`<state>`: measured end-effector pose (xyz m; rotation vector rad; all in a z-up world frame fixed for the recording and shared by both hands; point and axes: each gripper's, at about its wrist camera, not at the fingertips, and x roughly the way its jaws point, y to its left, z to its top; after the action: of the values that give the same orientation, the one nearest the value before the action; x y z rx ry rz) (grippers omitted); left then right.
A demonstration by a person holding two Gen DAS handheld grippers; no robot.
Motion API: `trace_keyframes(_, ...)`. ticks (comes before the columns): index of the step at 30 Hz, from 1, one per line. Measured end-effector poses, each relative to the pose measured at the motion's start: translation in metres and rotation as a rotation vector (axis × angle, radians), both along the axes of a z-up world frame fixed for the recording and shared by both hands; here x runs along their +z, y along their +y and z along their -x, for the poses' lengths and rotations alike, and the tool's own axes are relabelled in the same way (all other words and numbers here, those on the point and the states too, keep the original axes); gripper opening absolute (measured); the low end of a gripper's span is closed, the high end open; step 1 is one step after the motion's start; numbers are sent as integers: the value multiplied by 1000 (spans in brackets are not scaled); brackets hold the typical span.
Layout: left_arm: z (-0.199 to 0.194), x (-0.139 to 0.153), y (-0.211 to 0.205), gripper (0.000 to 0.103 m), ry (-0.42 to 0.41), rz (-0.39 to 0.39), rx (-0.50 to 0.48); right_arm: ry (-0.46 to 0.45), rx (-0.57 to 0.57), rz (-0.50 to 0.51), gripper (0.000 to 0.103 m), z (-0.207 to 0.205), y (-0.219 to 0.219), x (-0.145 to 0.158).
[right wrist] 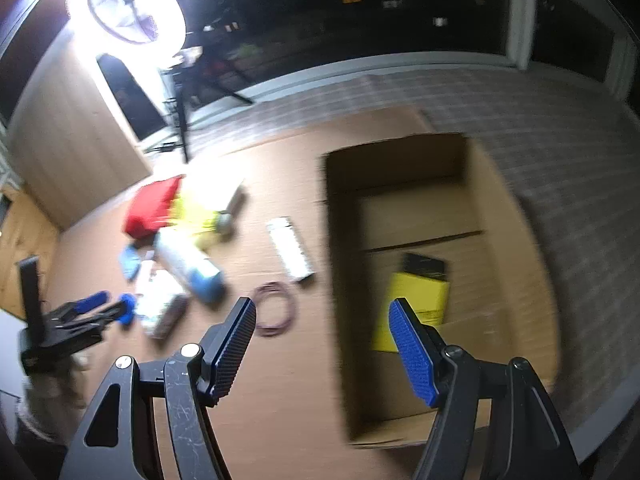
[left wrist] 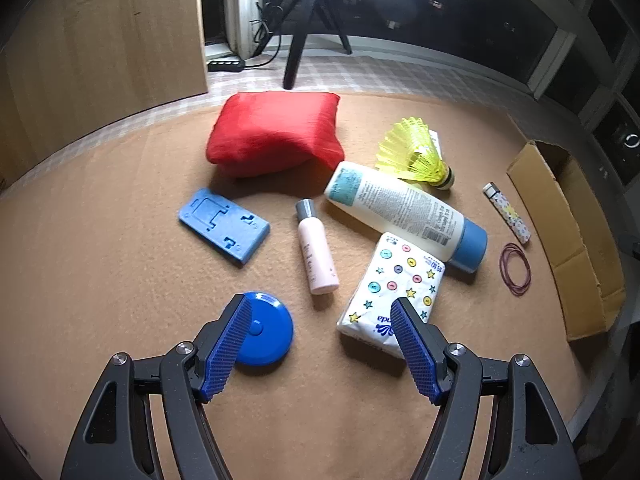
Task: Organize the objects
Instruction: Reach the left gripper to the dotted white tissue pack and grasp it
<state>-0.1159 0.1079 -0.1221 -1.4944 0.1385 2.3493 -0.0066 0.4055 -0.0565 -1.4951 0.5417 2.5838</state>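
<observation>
In the left wrist view my left gripper (left wrist: 320,306) hangs open over the tan mat with nothing between its fingers. A round blue disc (left wrist: 262,330) lies by its left finger and a tissue pack (left wrist: 396,280) by its right. Beyond lie a small pink bottle (left wrist: 316,250), a big white bottle with a blue cap (left wrist: 404,210), a blue foam block (left wrist: 224,224), a red cushion (left wrist: 276,132), a yellow shuttlecock (left wrist: 418,152), a patterned lighter (left wrist: 507,212) and a rubber band (left wrist: 515,268). My right gripper (right wrist: 322,305) is open and empty above the left wall of the cardboard box (right wrist: 340,280), which holds a yellow and black item (right wrist: 416,300).
The box (left wrist: 576,240) stands at the mat's right edge. A tripod (left wrist: 300,32) and a power strip (left wrist: 226,65) stand on the checked floor beyond the cushion, next to a wooden panel (left wrist: 100,40). The right wrist view is blurred, with a bright ring light (right wrist: 124,8).
</observation>
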Motion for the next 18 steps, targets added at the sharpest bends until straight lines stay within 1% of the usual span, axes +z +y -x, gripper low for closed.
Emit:
trace_keyframes(3,3,-2,4,75,-9,-6,-27,-7,31,43,65,9,-22,-7)
trace_keyframes(7,7,-7,7,75,-24,-21,-36,-29,60,104,65,23,-48,-22)
trace_keyframes(10,12,-10,8,75,-37,-38,-41,-40,65,127,65,34,-63,-31)
trace_keyframes(14,15,-14,13,72,-45,-44,-58,-46,65,148,65,47,-76,-41)
trace_keyframes(18,16,-19,19,64,-67,-62,-85,-63,67,158,65,58,-82,-50)
